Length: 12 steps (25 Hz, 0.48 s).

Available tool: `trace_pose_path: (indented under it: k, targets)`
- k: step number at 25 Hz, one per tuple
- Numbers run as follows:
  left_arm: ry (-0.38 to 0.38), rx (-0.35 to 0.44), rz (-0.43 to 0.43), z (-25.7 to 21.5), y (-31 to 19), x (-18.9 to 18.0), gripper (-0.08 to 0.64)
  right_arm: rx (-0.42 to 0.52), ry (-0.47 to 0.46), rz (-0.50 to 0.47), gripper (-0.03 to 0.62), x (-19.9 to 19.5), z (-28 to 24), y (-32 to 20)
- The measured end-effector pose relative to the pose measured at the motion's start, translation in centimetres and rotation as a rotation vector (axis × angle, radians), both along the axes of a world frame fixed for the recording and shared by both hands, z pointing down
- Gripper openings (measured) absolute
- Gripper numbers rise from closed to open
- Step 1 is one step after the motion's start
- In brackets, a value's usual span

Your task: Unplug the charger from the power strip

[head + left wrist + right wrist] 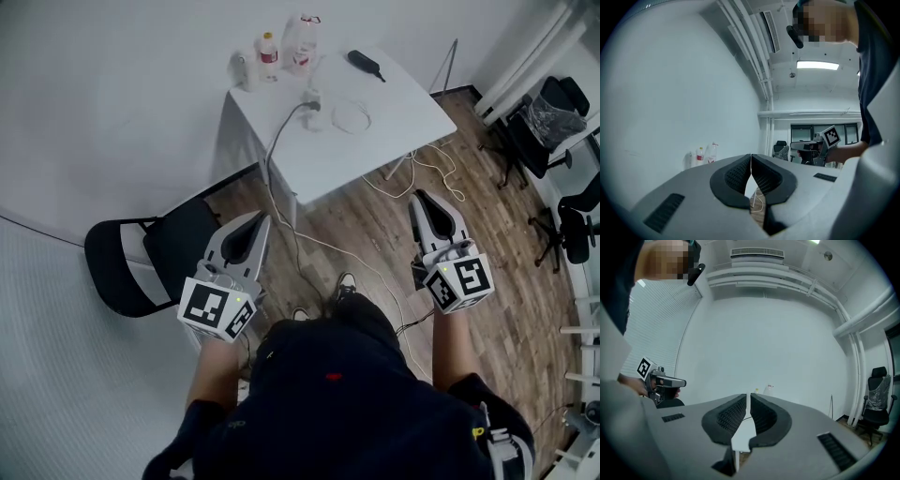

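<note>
A white table [394,117] stands well ahead of me across the wood floor. On it lies the white power strip [312,99] with a small plug block at its near end; the charger is too small to tell apart. A grey cable [274,150] runs from it off the table's edge, and a thin white coiled cord [352,117] lies beside it. My left gripper [257,221] and right gripper [421,198] are both held level over the floor, far short of the table. Both are shut with nothing between the pads [740,174], and the right gripper's pads [761,416] meet the same way.
Two bottles [269,54] and a black handset-like object [366,64] sit at the table's far side. A black chair [141,258] stands at my left by the wall. Office chairs [553,112] are at the right. Loose cables [427,178] trail over the floor under the table.
</note>
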State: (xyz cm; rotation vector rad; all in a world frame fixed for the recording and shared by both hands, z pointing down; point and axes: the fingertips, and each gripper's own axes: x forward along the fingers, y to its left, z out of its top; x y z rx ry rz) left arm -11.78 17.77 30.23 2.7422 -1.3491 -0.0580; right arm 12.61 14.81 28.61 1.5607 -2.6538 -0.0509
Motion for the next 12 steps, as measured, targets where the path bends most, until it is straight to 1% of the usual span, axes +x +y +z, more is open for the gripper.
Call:
trace_pose_path:
  k: [3, 8, 12]
  targets:
    - [0.003, -0.012, 0.009, 0.7, -1.1, -0.1, 0.023, -0.012, 0.004, 0.010, 0.041, -0.3, 0.6, -1.4]
    - [0.026, -0.026, -0.015, 1.4, -4.0, -0.7, 0.023, -0.017, 0.040, -0.022, 0.041, -1.3, 1.5, -4.2]
    - [0.008, -0.019, -0.033, 1.1, -6.7, -0.5, 0.023, -0.024, -0.001, -0.028, 0.041, -1.0, 1.4, -7.9]
